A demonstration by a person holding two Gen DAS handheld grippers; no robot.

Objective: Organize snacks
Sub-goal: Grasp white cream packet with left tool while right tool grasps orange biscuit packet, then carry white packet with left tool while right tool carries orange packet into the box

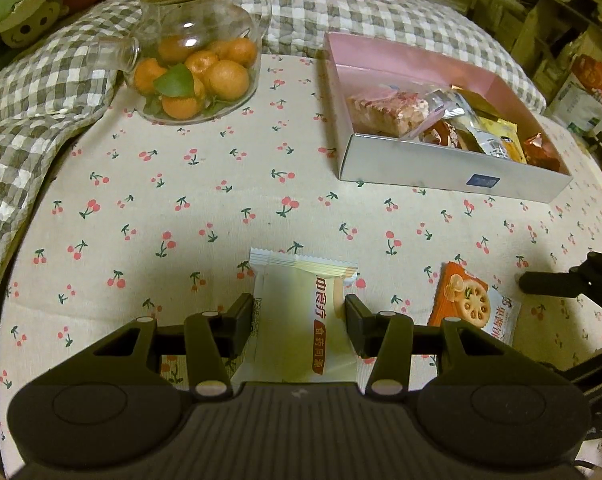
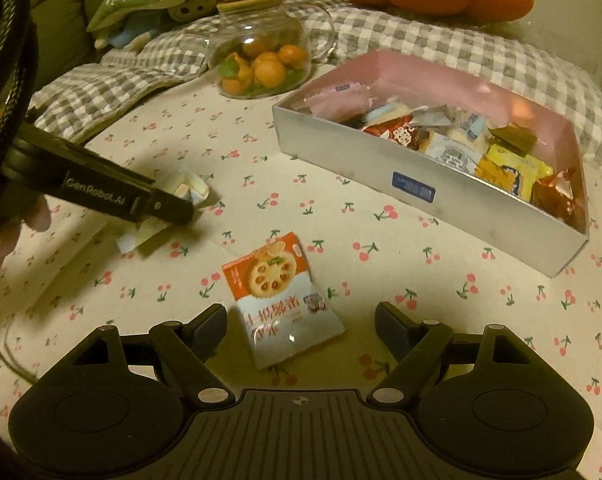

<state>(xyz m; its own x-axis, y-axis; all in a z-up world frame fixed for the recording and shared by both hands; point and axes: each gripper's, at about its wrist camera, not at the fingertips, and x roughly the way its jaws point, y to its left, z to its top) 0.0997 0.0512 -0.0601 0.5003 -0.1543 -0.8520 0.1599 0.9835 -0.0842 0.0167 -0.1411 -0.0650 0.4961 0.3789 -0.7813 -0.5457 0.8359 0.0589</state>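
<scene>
Left tongs [image 1: 299, 320] clamped on pale yellow snack packet [image 1: 301, 332]; right tongs [image 2: 301, 330] spread wide, gripping nothing.

Pale packet pinched at both side edges, over cherry-print surface [image 1: 181, 208]. Orange-and-white cracker packet [image 2: 283, 300] flat on surface, between right tongs' pads, contact with left pad not determinable, clear of right pad. Silver box [image 2: 421, 196] with pink interior beyond, loaded with assorted wrapped snacks. Glass jar [image 1: 193, 56] of small oranges at rear, against checked cloth [image 1: 41, 100].
</scene>
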